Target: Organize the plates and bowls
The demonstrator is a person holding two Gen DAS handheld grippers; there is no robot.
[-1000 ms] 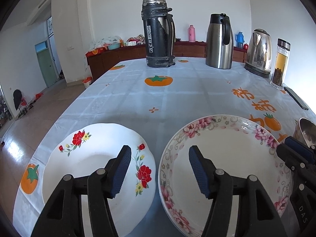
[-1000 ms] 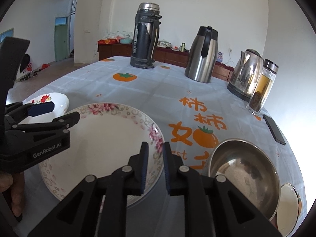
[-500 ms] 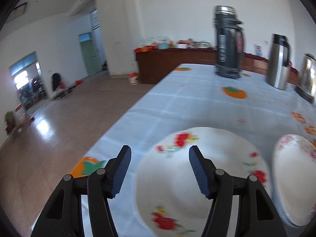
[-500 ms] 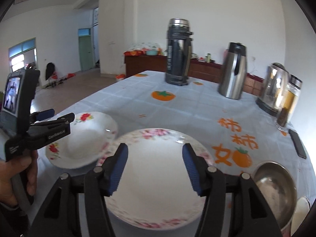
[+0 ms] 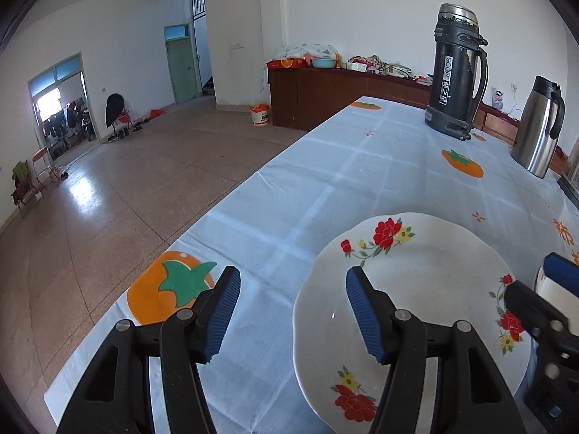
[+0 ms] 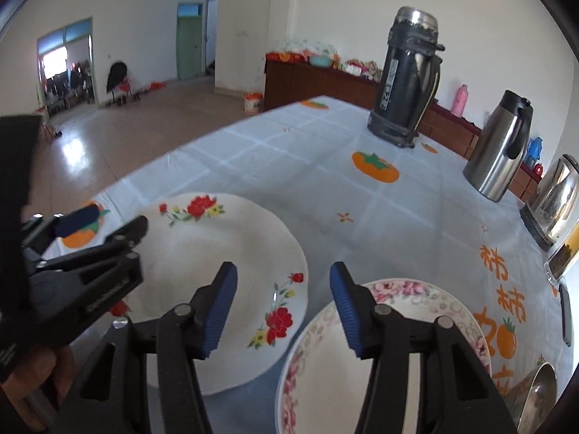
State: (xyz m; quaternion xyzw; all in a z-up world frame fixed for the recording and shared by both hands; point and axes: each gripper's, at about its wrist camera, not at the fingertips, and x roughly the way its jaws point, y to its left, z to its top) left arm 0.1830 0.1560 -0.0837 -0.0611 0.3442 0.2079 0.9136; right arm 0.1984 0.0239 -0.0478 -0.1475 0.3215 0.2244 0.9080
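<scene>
A white plate with red flowers [image 5: 427, 289] lies on the tablecloth; it also shows in the right wrist view [image 6: 224, 253]. A plate with a pink floral rim [image 6: 405, 325] lies right of it. A steel bowl [image 6: 539, 394] sits at the far right edge. My left gripper [image 5: 291, 311] is open and empty, its right finger over the red-flower plate's left rim. It shows at the left in the right wrist view [image 6: 105, 222]. My right gripper [image 6: 282, 307] is open and empty, above the gap between the two plates; its tip shows in the left wrist view [image 5: 557, 275].
A tall black thermos [image 6: 409, 79], a steel jug [image 6: 501, 148], an electric kettle [image 6: 557, 199] and a glass tea jar [image 6: 564, 253] stand at the back and right. A phone [image 6: 566, 318] lies at the right. The table's left edge [image 5: 231, 188] drops to the floor.
Both grippers have swung left. The left now straddles the red-flower plate's left rim. The right gripper, shut one second ago, has opened and moved toward the gap between the plates.
</scene>
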